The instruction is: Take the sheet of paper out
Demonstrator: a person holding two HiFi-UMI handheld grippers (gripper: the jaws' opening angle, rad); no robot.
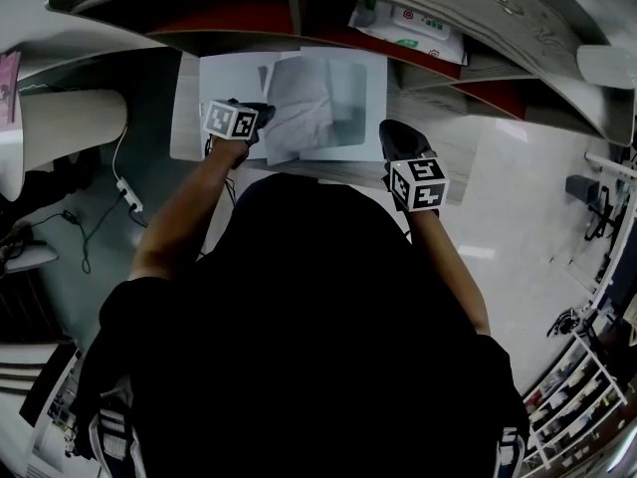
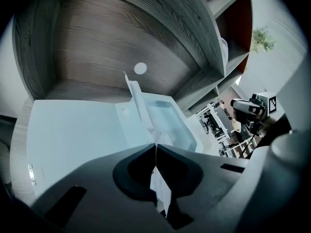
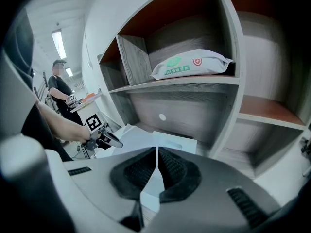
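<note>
**A:** What could go wrong from here?

**B:** The sheet of paper point(image 1: 299, 108) could tear. The left gripper point(image 1: 261, 118) has its jaws clamped on the sheet's near edge, and part of it seems to lie in the pale folder point(image 1: 348, 78) on the desk point(image 1: 448, 142). A skewed pull would rip it.

**A:** And the right gripper point(image 1: 396, 135)?

**B:** It's closed on the folder's right edge, I think. If that grip slips, the folder drags along. Both forearms reach forward, with the grippers slanting down.
</note>
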